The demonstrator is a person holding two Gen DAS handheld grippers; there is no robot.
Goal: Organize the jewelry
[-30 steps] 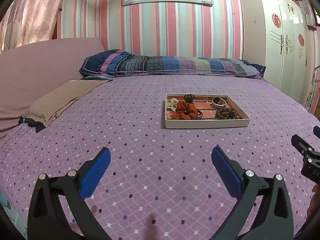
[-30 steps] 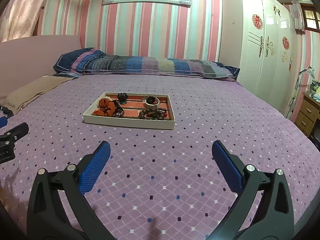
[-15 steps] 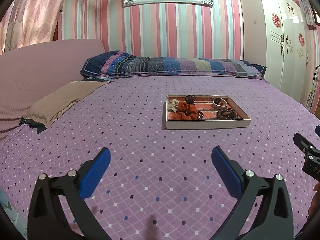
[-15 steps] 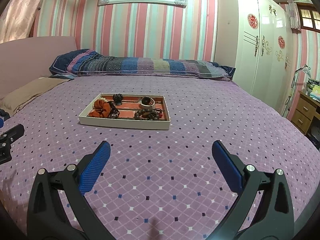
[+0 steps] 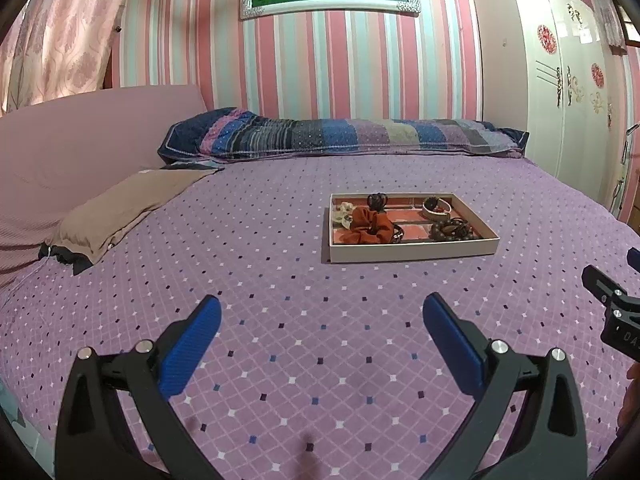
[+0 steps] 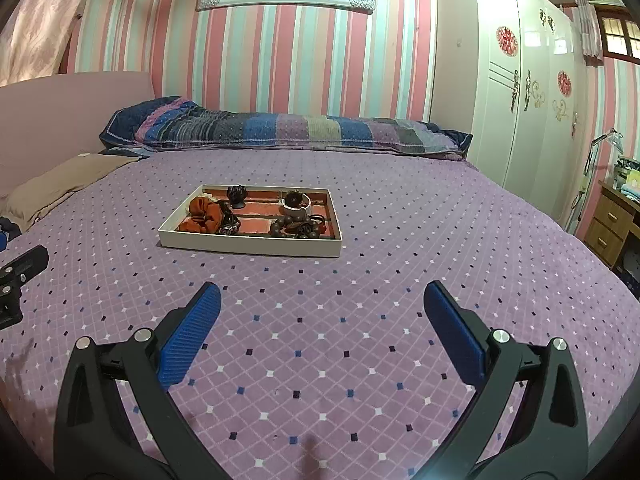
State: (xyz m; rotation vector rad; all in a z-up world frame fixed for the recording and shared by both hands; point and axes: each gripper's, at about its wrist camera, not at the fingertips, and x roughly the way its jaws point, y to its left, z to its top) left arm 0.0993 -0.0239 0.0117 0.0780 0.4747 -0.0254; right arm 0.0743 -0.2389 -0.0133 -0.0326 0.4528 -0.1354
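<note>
Both grippers hang over the purple diamond-patterned bedspread [image 5: 280, 320], side by side and pointed toward the head of the bed. The left gripper [image 5: 322, 322] has its blue-padded fingers [image 5: 188, 346] spread wide with only bedspread between them. The right gripper [image 6: 322, 312] is spread just as wide, and it too grips nothing.

Ahead of them, near the middle of the bed and well apart from either tool, lies a shallow cream-walled tray [image 6: 248, 245] with a reddish lining. In it sits the jewelry. A rust-orange scrunchie [image 6: 205, 214] fills the near-left part of the tray, with a dark hair tie [image 6: 230, 226] just beside it. A dark claw clip [image 6: 237, 194] stands toward the back. A pale bangle [image 6: 297, 205] rests at the back right with something dark inside it. A string of dark brown beads [image 6: 294, 229] lies heaped in the near-right part. From the left gripper's side a small pale piece [image 5: 343, 213] shows at the tray's far left corner, too small to name.

Beyond the tray a patchwork pillow [image 6: 280, 130] runs along the striped wall. A tan pillow [image 5: 120, 208] lies at the left edge of the bed. A white wardrobe [image 6: 516, 92] stands to the right.
</note>
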